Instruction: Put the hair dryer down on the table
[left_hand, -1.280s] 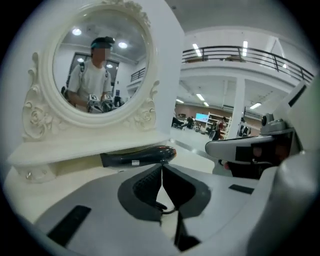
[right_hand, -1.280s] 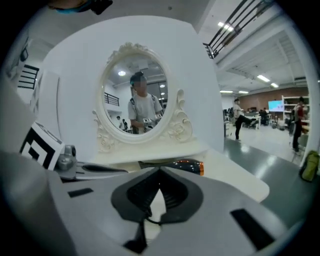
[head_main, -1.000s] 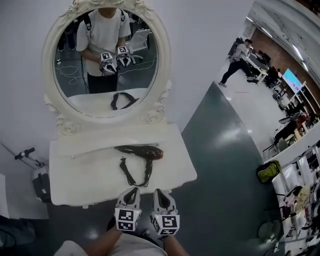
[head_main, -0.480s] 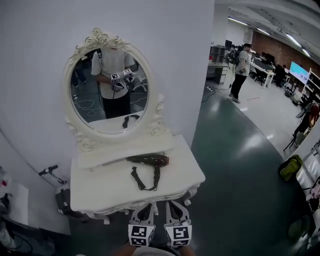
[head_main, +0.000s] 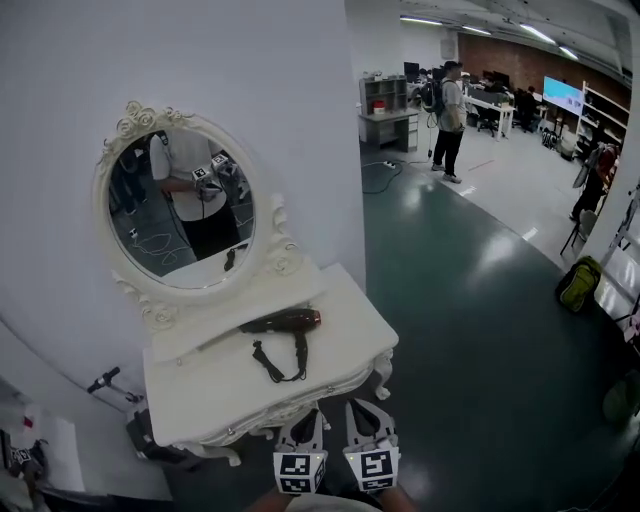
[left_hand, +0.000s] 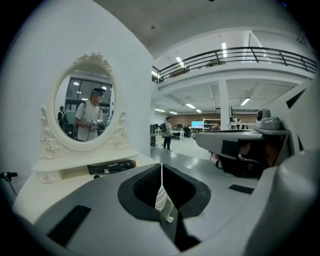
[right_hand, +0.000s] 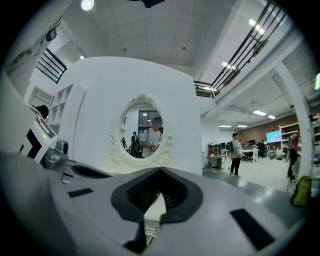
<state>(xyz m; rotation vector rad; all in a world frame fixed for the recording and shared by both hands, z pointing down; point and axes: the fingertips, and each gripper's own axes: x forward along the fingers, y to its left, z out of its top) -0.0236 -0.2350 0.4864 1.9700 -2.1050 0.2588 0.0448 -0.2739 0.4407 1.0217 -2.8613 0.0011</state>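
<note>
Hair dryer (head_main: 285, 322) lying on its side on the white desk (head_main: 200, 390), just below the oval mirror (head_main: 180, 210) that stands against the wall. Its black cord (head_main: 272, 365) lies in a loose loop on the desktop in front of it. Nothing touches the dryer, so the set-down looks finished: the thing you were asked to place is already resting flat and well in from the desk's front edge. Judging from that, the next move asks little of you. Keep both tools clear of the desk and away from the cord loop so nothing drags the dryer. Your left tongs (head_main: 306, 418) and right tongs (head_main: 362, 412) sit side by side at the bottom of the head view, off the front edge of the desk and over the dark floor, touching neither the desk nor the dryer. In the left gripper view the jaws are pressed together with nothing between them, and the dryer shows beyond them, well apart. The right gripper view shows the same: jaws together, empty, pointing toward the mirror and wall.
</note>
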